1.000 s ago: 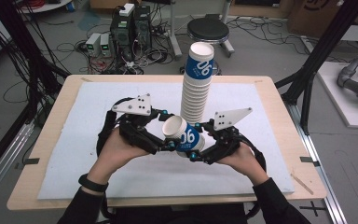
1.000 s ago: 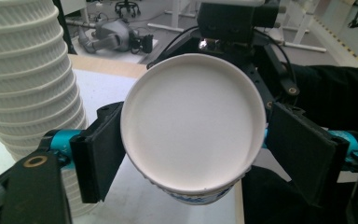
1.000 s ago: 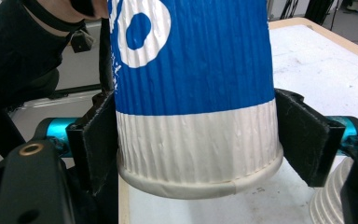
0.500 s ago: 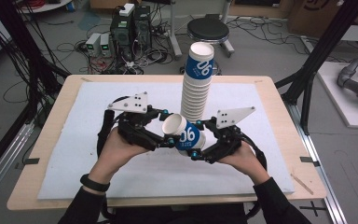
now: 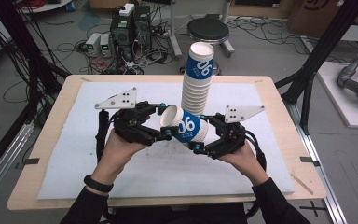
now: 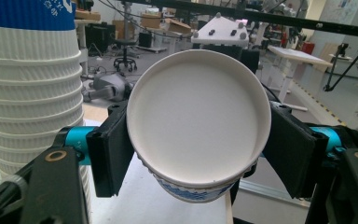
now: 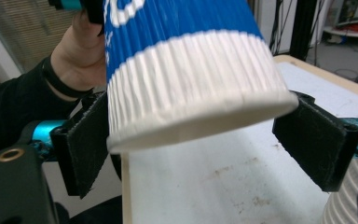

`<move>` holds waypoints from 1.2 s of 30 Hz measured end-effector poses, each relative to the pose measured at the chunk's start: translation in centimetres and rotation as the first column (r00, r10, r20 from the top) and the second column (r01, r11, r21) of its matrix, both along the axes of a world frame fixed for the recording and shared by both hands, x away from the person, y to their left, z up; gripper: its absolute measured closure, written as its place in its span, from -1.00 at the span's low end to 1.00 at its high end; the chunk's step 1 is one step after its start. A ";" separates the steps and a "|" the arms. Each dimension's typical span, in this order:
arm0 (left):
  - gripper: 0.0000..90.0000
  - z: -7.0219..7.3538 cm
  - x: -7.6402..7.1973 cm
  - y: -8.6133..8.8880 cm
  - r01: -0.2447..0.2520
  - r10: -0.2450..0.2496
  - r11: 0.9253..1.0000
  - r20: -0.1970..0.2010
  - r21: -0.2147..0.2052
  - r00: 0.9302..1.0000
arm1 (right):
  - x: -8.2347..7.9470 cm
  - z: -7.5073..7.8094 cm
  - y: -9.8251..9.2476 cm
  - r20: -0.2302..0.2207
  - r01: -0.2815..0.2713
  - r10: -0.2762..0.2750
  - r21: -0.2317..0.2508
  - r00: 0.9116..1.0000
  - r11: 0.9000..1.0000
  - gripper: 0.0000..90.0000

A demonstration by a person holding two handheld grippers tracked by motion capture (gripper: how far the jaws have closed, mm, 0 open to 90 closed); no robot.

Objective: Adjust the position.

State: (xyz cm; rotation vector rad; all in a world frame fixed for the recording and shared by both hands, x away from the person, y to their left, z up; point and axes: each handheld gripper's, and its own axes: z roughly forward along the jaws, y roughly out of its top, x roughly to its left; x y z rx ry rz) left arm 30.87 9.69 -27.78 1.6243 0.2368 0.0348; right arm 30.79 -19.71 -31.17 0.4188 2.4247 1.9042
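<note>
My left gripper (image 5: 164, 122) clamps the paper cup (image 5: 185, 124) at its rim: the left gripper view shows the white interior (image 6: 198, 119) with both pads touching the lip. The right gripper view shows the ribbed white base (image 7: 191, 93) and blue band; there my right gripper (image 7: 200, 149) jaws have just been opening, the cup between them, the far pad clear.

In the high view the cup lies tilted at table centre, mouth toward 10 o'clock. The cup stack (image 5: 196, 79) stands just beside it at 12 o'clock. Open white mat (image 5: 168, 172) lies toward 6 o'clock.
</note>
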 end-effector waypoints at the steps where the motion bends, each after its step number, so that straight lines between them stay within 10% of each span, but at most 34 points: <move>1: -0.35 0.0 0.0 -0.1 0.002 -0.002 1.000 0.001 -0.005 1.000 | 0.0 0.0 0.1 -0.004 -0.005 0.005 0.005 1.000 1.000 -0.69; 11: -0.35 -0.5 0.2 -0.2 0.012 -0.012 1.000 -0.015 -0.016 1.000 | 0.1 0.0 -0.3 0.012 -0.011 0.011 0.006 1.000 1.000 -0.61; 36: -0.55 0.8 -0.3 0.6 -0.002 0.000 0.991 0.011 0.131 1.000 | 0.2 0.1 -0.7 0.021 -0.049 0.051 -0.046 0.999 0.998 -0.56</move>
